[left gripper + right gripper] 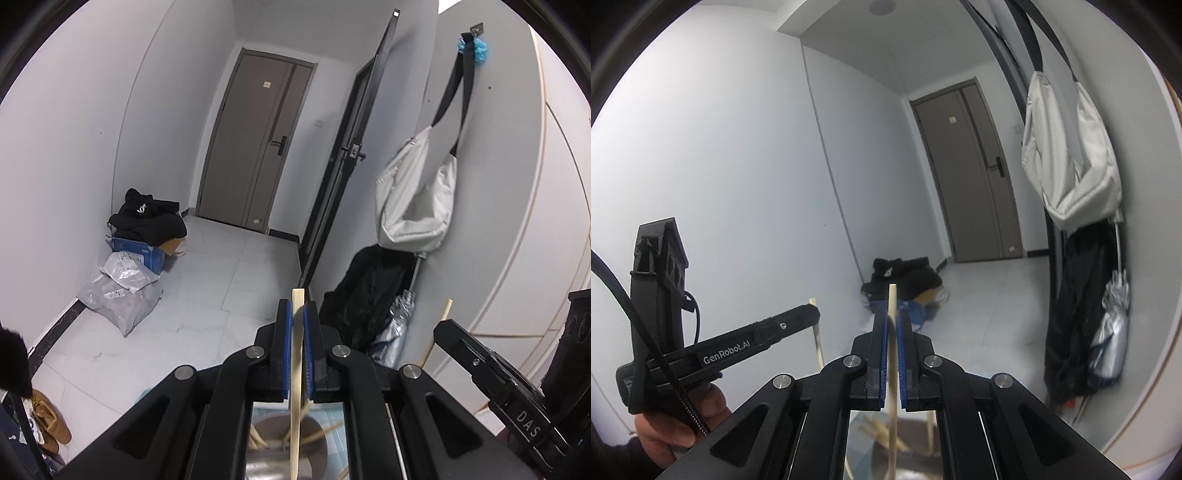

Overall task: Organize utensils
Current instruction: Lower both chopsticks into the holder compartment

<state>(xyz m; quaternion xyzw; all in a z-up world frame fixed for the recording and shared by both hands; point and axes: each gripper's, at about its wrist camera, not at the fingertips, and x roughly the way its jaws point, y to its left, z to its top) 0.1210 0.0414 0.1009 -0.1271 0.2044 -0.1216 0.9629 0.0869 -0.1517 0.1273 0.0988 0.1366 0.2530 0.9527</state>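
Wooden chopstick (296, 373) clamped upright between the blue-padded jaws of the left gripper (297, 343) — a metal cup (284, 446) sits below. Right gripper (892, 354) likewise grips a second chopstick (892, 354). Beyond — tiled floor (229, 280), brown door (251, 147).

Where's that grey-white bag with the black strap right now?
The grey-white bag hangs by its black strap from a wall hook on the right of both wrist views, just above a dark garment and a folded silver umbrella.
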